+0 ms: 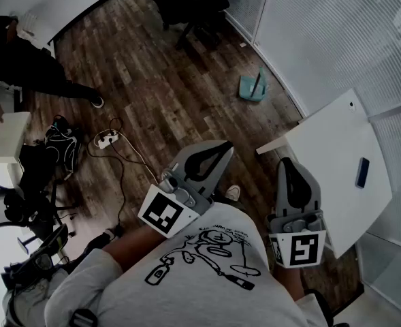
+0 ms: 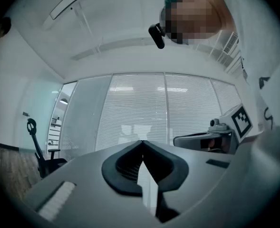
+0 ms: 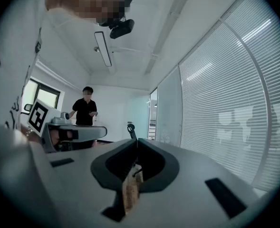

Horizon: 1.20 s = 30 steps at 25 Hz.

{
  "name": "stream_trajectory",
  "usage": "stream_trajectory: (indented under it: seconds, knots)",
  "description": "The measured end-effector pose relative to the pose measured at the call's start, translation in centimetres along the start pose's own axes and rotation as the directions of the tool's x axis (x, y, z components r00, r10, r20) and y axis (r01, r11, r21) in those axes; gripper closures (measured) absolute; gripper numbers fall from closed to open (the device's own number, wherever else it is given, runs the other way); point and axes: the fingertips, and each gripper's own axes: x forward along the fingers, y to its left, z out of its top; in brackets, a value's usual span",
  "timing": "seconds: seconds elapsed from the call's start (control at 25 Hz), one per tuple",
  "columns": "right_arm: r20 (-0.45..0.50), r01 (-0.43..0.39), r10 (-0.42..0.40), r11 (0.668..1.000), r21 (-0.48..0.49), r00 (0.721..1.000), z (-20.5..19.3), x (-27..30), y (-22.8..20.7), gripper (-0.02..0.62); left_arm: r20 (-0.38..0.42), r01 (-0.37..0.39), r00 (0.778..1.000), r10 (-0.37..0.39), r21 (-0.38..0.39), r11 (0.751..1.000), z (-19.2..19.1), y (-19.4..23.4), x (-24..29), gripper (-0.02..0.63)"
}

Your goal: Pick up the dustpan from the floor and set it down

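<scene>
While the left gripper (image 1: 226,146) and right gripper (image 1: 286,162) sit level near me, I read both pairs of jaws pressed together, with nothing between them. The teal dustpan (image 1: 253,87) sits on the far floor (image 1: 152,80) by the blinds (image 1: 336,33) — well apart from both

A teal dustpan (image 1: 253,87) lies on the dark wood floor (image 1: 152,80), well apart from a power strip (image 1: 106,139) and its cables (image 1: 129,157). A small dark device (image 1: 362,172) rests on the white counter (image 1: 329,148).
</scene>
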Motion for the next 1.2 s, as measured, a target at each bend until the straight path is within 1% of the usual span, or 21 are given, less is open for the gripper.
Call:
stream_trajectory:
  seconds: [0.4,0.56,0.68,0.88,1.04,1.2]
  knots:
    - [-0.007,0.018,-0.018,1.0,0.004,1.0,-0.2,1.5,0.6,0.588,-0.002,0.0,1.0,0.0,-0.012,1.0,-0.1,2.1,-0.5,0.604]
    - [-0.01,0.031,-0.031,0.999,0.03,0.999,-0.4,2.5,1.0,0.588,-0.001,-0.001,1.0,0.001,-0.02,1.0,-0.2,3.1,-0.8,0.604]
    - [-0.013,0.044,-0.043,0.998,0.044,0.999,-0.4,3.2,1.6,0.588,0.009,0.002,1.0,-0.001,-0.028,1.0,-0.1,3.9,-1.5,0.604]
    - [-0.013,0.056,-0.055,0.998,0.042,0.998,-0.1,4.1,3.1,0.588,0.016,0.007,1.0,-0.006,-0.043,0.999,0.0,5.3,-2.5,0.604]
    - [-0.027,0.054,-0.053,0.998,0.044,0.998,-0.7,5.7,3.2,0.588,0.013,0.014,1.0,-0.013,-0.054,0.998,-0.4,6.4,-1.7,0.604]
    - [-0.042,0.05,-0.047,0.997,0.064,0.998,-1.4,7.6,2.4,0.588,-0.009,0.012,1.0,-0.013,-0.059,0.998,-1.0,7.8,-0.7,0.604]
